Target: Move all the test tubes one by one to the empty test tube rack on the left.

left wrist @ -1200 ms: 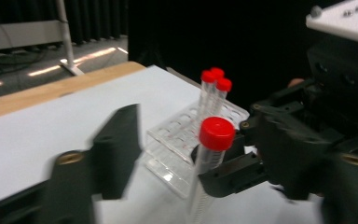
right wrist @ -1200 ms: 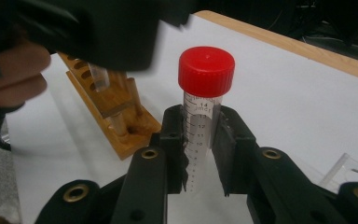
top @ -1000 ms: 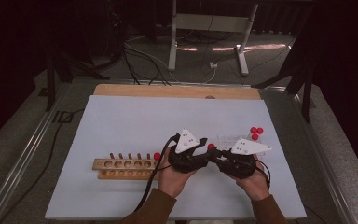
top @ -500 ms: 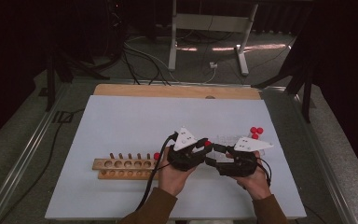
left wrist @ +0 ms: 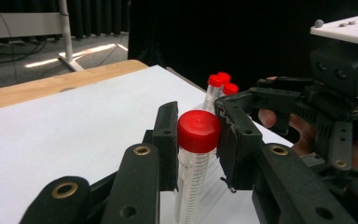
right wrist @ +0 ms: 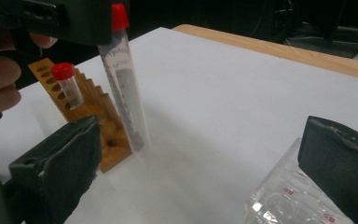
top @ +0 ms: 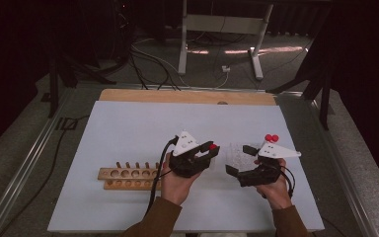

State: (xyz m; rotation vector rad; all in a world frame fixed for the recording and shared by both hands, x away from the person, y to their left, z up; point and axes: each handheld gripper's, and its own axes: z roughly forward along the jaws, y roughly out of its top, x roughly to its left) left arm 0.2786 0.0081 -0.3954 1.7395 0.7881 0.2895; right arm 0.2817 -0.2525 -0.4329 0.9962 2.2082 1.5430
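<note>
A clear graduated tube with a red cap [left wrist: 198, 131] stands upright between the jaws of my left gripper [left wrist: 198, 140], which is shut on it just under the cap. In the high view that gripper [top: 211, 153] is at mid-table with the cap [top: 212, 146] at its tip. My right gripper [top: 238, 159] is a short way to its right, open and holding nothing. From the right gripper view [right wrist: 200, 135] the held tube [right wrist: 123, 88] hangs in front of a wooden rack [right wrist: 91, 109], which carries a short red-capped tube [right wrist: 67, 86].
The wooden rack [top: 128, 175] lies left of my left hand. Several red-capped tubes [top: 271, 138] stand behind the right gripper. A clear plastic tray [right wrist: 293, 200] lies under the right gripper's jaws. A wooden strip [top: 187, 96] runs along the white table's far edge.
The two grippers were close together around the red-capped tube. They have drawn apart: the left keeps the tube, and the right has shifted right with its jaws open.
</note>
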